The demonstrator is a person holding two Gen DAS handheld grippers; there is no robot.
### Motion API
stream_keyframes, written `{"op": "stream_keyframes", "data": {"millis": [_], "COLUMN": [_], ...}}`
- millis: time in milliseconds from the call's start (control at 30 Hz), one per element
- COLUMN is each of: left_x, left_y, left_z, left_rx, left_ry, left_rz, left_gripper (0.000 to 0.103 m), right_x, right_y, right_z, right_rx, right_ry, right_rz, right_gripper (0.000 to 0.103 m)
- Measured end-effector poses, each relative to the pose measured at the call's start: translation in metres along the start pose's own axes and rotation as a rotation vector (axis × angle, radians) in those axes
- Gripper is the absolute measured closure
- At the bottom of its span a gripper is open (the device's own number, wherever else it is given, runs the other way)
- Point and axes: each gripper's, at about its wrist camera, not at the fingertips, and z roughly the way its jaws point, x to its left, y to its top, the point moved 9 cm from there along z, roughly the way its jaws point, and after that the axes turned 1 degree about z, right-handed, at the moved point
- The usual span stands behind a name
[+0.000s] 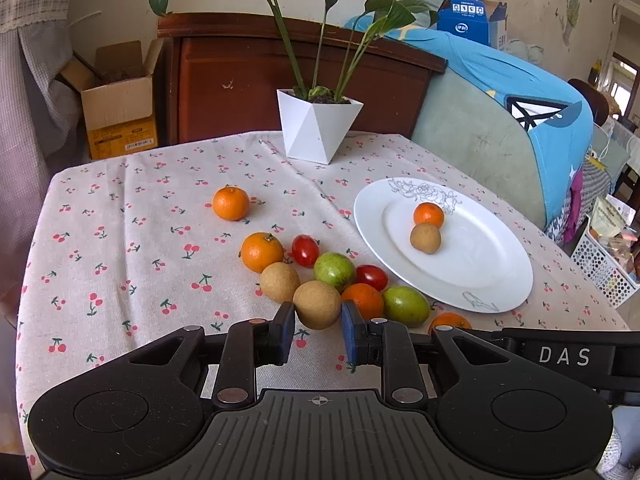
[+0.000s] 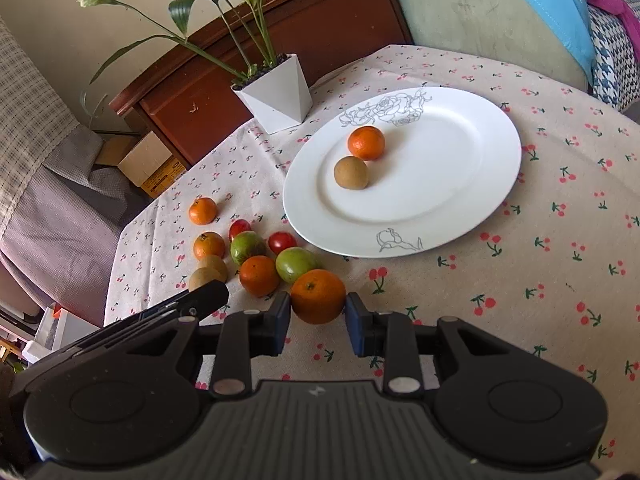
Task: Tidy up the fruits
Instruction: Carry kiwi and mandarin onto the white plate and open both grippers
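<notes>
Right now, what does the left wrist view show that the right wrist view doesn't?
Only the left wrist view shows the left hand-held gripper closed on a brown fruit, plus a blue carton behind the sofa. Only the right wrist view shows the right hand-held gripper closed on an orange. Both show the white plate holding one orange and one brown fruit, and the potted plant.

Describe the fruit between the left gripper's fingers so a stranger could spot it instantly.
Start at the white plate on the cherry-print tablecloth; left of it lies a fruit cluster. Its nearest member, between the left gripper pads, is the tan longan: matte and brown, unlike the glossy oranges and tomatoes.
</notes>
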Motion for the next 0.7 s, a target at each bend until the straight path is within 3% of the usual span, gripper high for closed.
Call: {"op": "stream_keyframes", "data": {"millis": [267, 467, 700], "left_x": [-0.011, -0.029, -0.051], "left_y": [0.013, 0.024, 0.027], "left_z": [-0.009, -0.009, 0.004], "left_rx": [-0.036, -0.058, -0.049], "left_ry": [-0.028, -0.067, -0.107], "left_rz": [-0.010, -0.008, 0.006], "left_gripper": [0.080, 0.080, 0.080], "right_x": [0.000, -0.014, -0.042], "right_y": [0.018, 0.039, 0.051], "right_z": [-0.016, -0.034, -0.037], "right_rx": [-0.069, -0.155, -0.189], "right_ry": [0.015, -0.013, -0.068], "right_rz": [0.013, 0.039, 0.116], "right_gripper": [0.073, 0.073, 0.073]}}
